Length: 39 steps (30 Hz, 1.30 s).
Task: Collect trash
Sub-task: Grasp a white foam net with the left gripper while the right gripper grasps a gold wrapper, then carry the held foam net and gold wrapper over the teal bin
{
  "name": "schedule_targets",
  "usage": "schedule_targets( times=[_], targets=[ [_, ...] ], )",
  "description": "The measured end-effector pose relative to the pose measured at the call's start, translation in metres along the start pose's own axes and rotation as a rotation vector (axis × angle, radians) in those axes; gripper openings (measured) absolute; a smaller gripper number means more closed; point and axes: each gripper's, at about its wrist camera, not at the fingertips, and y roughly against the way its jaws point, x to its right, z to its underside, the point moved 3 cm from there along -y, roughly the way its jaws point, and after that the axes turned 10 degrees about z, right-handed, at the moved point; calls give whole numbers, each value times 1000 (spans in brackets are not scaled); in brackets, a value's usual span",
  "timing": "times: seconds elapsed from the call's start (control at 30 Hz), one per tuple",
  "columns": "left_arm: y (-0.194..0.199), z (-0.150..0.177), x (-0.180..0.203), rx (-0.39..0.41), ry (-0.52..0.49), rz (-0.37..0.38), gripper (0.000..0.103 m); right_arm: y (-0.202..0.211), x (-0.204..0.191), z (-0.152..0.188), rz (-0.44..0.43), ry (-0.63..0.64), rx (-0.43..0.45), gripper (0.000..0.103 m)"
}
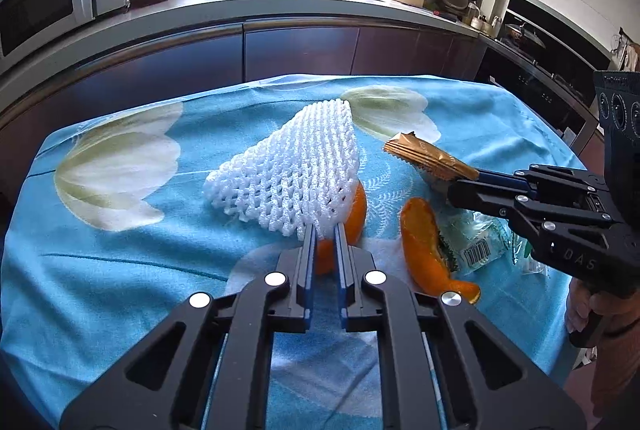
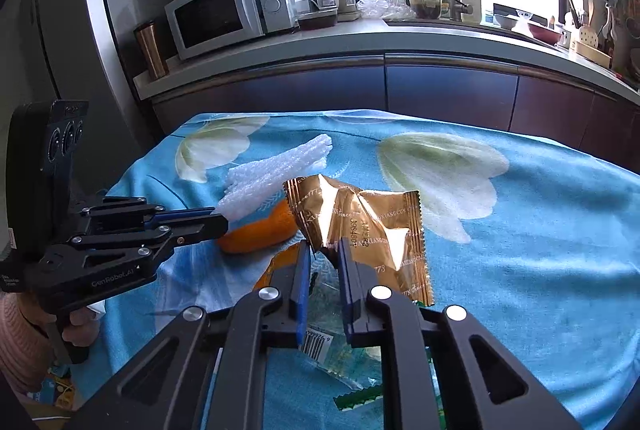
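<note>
On the table, covered with a blue flowered cloth (image 1: 100,270), the trash lies near the middle and toward the right edge. At the left of the group, the left gripper (image 1: 323,234) has its two fingers closed on the near corner of a white foam net (image 1: 288,165), which stands lifted and tilted above the cloth. Under the net there is an orange peel (image 1: 356,213), partly hidden. A second orange peel (image 1: 424,250) lies just beside it to the right, with one end on a clear plastic wrapper (image 1: 476,250) that has a barcode. More to the right, the right gripper (image 2: 324,250) is clamped on the lower edge of a crumpled gold wrapper (image 2: 360,222) and holds it above the cloth.

I judge that the step in hand is the picking up: both grippers have one piece each. No bin or bag is visible in either view, so the next move calls for carrying both pieces away to a container. The two peels and the clear wrapper are left for collecting.
</note>
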Motion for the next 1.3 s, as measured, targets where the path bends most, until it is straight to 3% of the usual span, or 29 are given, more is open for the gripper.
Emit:
schedule_targets(
  times=[0.47,0.87,1.3],
  targets=[
    [70,16,-20,118,92,-1,9,33,2,-16,-56,-60,106,6],
    [127,44,-43,181,165,-13,8,52,-33,-21,-160,-59,151,6],
    [184,71,-55,246,206,-34,8,53,-77,-18,-267,-33,136,6]
  ],
)
